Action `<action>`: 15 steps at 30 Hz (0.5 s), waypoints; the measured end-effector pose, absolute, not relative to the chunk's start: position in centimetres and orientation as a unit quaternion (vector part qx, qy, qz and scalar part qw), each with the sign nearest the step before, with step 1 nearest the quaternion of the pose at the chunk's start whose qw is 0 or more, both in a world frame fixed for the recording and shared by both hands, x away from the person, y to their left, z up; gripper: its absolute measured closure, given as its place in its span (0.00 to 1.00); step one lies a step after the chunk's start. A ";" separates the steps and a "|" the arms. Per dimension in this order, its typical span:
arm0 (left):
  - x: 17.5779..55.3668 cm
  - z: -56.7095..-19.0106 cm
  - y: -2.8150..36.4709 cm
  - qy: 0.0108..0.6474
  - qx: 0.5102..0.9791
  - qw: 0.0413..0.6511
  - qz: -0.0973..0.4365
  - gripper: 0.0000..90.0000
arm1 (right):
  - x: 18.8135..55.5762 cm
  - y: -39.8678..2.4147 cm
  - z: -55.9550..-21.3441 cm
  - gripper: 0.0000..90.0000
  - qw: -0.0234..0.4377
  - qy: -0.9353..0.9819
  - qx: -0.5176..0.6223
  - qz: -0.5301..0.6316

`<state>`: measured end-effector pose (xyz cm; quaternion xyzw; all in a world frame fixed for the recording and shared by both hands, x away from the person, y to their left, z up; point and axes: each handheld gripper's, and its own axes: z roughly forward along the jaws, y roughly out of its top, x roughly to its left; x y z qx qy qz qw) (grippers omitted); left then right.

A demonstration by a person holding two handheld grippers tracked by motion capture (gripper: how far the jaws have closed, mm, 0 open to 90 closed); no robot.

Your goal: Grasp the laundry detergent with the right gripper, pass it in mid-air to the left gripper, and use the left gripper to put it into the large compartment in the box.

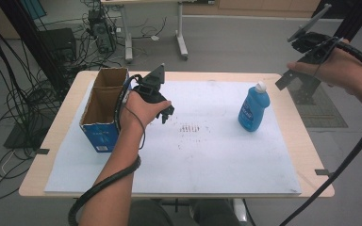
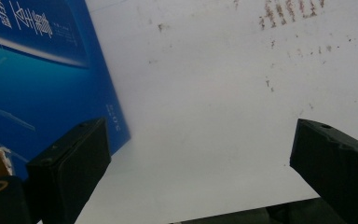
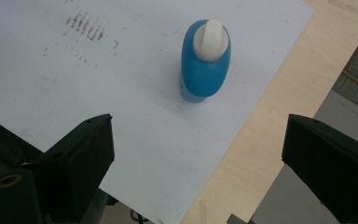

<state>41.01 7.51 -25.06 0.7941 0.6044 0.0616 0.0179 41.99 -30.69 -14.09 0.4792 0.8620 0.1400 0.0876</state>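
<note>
A: Describe the surface and room.
B: A wooden surface [image 1: 290, 113] carries a white sheet [image 1: 207, 150], stained at centre; behind it, grey floor with cables.
A: Bottle orientation?
B: The blue bottle [image 1: 253, 109] stands upright at right of frame, long axis vertical, white cap [image 3: 210, 39] up.
A: Jaws?
B: Left gripper [image 1: 166, 112] and right gripper [image 1: 296, 80]: both released, empty.
A: View differences?
B: The left gripper view shows print on the blue box [image 2: 42, 70]; the high view shows its open top.

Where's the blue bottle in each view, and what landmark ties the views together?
High view: blue bottle upright, right of centre on the white sheet.
Left gripper view: not in it.
Right gripper view: blue bottle top centre, seen from above.
Shared landmark: the brownish smudge marks on the sheet.
</note>
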 end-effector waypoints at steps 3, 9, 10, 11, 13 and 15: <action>40.9 -25.1 7.5 0.603 0.795 0.018 0.061 0.06 | 42.0 -30.8 -14.2 0.10 0.088 0.861 0.481 0.140; 40.8 -25.1 7.5 0.602 0.796 0.017 0.061 0.06 | 41.9 -30.9 -14.4 0.10 0.091 0.860 0.483 0.138; 40.8 -25.1 7.5 0.603 0.796 0.017 0.062 0.06 | 41.9 -30.9 -14.4 0.10 0.091 0.860 0.483 0.138; 40.8 -25.1 7.5 0.603 0.795 0.017 0.061 0.06 | 41.9 -30.9 -14.5 0.10 0.091 0.860 0.483 0.139; 40.7 -25.1 7.5 0.604 0.794 0.018 0.061 0.06 | 41.9 -30.9 -14.6 0.10 0.091 0.861 0.481 0.138; 40.6 -25.2 7.5 0.603 0.795 0.017 0.061 0.06 | 41.8 -30.9 -14.8 0.10 0.090 0.860 0.483 0.139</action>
